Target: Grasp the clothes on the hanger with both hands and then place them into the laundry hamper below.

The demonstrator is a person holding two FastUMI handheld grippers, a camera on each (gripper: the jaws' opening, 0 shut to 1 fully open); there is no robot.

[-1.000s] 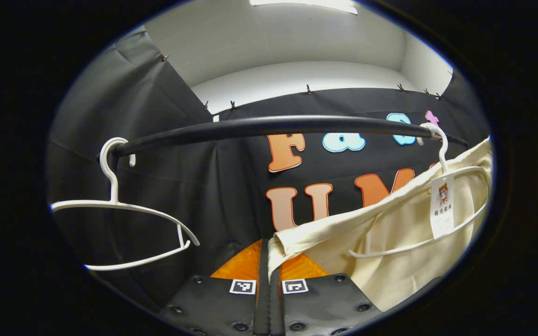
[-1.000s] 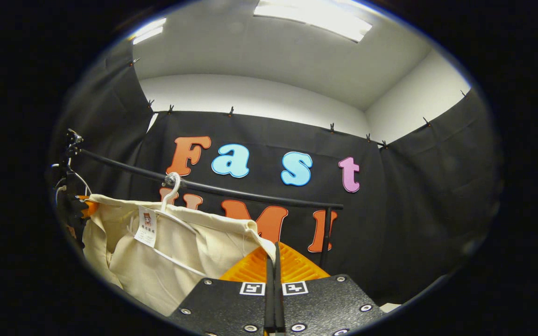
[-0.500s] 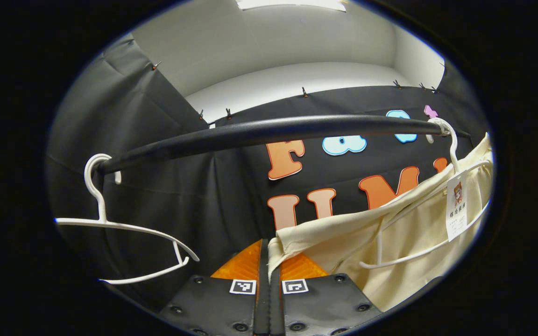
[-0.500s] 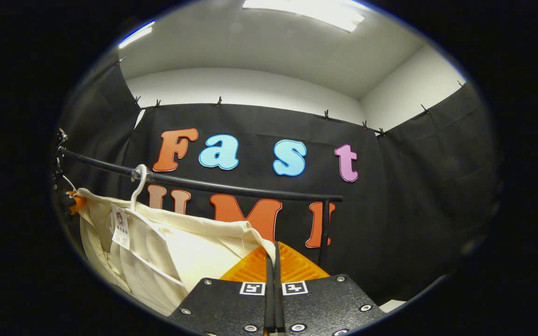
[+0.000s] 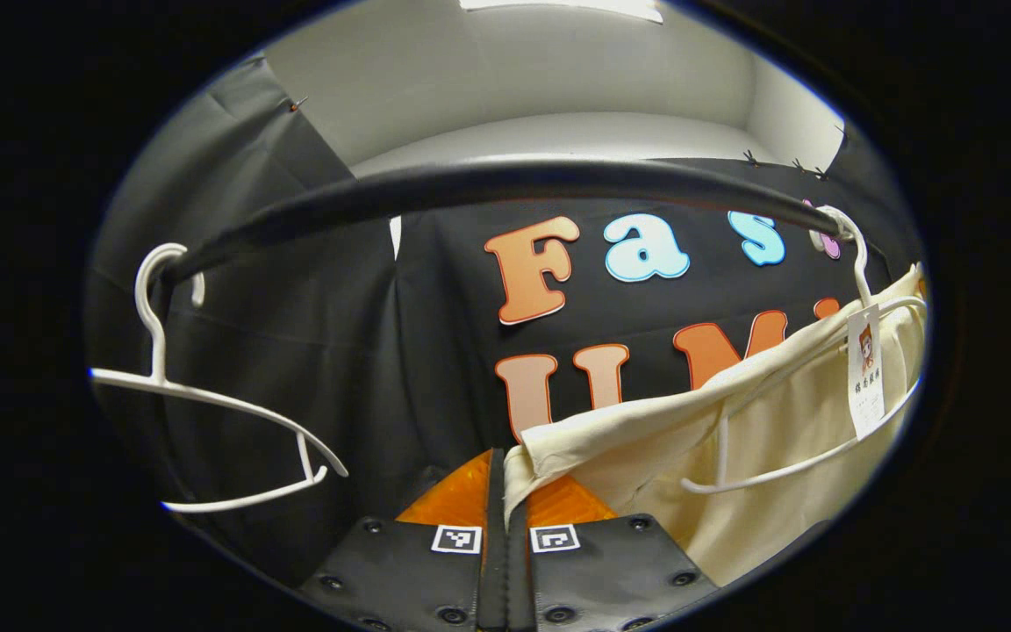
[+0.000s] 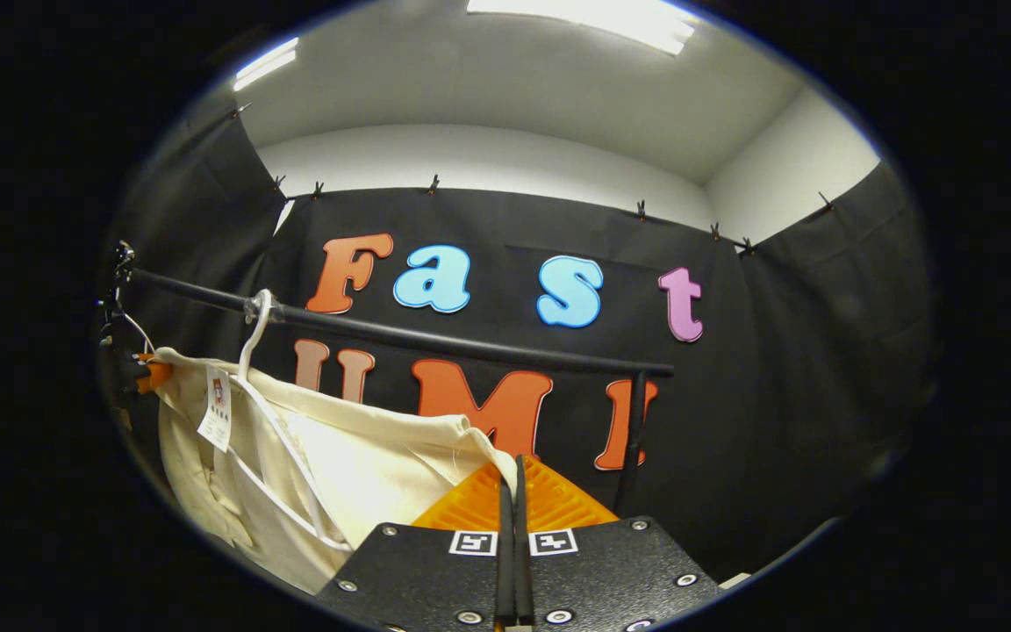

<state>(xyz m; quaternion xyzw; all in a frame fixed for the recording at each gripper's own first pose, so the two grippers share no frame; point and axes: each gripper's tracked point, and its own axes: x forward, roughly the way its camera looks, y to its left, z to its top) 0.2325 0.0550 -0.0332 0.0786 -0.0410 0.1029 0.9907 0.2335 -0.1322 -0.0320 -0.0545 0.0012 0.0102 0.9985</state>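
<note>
Cream garment (image 5: pixel 760 430), pinched at its two upper corners by the clenched left gripper (image 5: pixel 505 474) and right gripper (image 6: pixel 512 478), hung stretched between them off its white hanger (image 5: pixel 830 448); lifting evenly would probably have freed it cleanly.

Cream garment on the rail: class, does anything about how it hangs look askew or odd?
Yes. The cream garment is pulled out sideways, each end pinched in a shut gripper, left gripper and right gripper. Its white hanger tilts on the black rail. A bare hanger hangs nearby.
</note>
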